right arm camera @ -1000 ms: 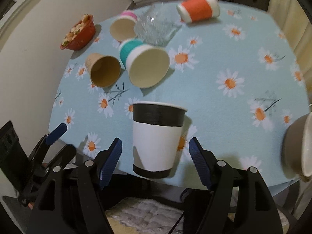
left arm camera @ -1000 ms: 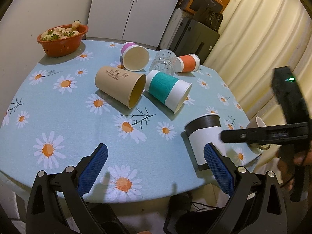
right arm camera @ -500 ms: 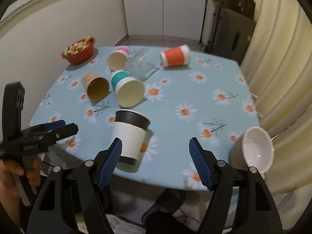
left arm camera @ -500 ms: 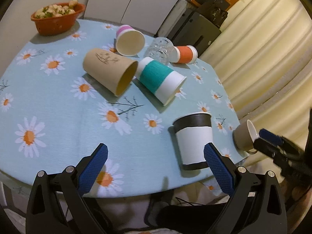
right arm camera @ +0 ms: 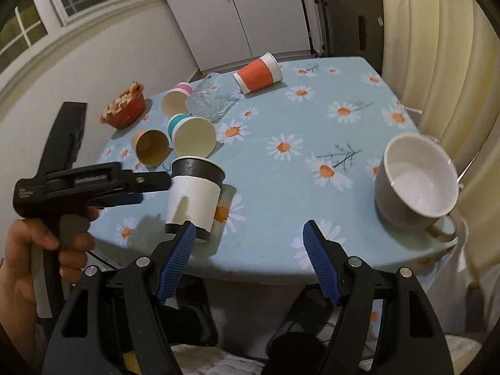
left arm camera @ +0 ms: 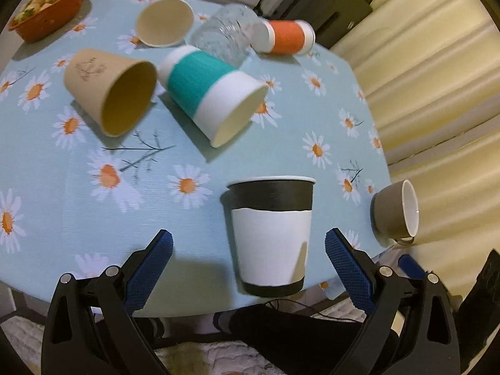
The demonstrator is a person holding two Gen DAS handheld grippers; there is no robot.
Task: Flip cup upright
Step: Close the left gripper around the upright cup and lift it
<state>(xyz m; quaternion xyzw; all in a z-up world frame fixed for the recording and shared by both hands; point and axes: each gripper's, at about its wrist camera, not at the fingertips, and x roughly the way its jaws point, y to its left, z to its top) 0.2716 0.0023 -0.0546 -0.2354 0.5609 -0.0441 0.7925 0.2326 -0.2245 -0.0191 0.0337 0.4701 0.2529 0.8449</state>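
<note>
Black-and-white paper cup stands upright, mouth up, near the front edge of a round table covered in a light blue cloth printed with daisies. This cup is the landmark for everything else.

The left gripper sits low in front of the cup with its blue-padded fingers spread wide apart, one on each side of the cup and not touching it. In the right wrist view the left gripper appears from the side, held by a hand, with its tip beside the cup's dark upper band.

The right gripper is also spread open and holds nothing. It points at the bare cloth just to the right of the cup; its left pad overlaps the cup's base in that view, though contact cannot be confirmed.

To the right of the cup, at the table's edge, a grey mug with a white inside lies tipped on its side. Behind the cup lie a teal-banded cup and a brown paper cup, both on their sides with mouths facing forward. Farther behind are a pink-bottomed cup, a clear glass and an orange cup, all on their sides. Far back and to the left of the cup sits a red bowl filled with food.
</note>
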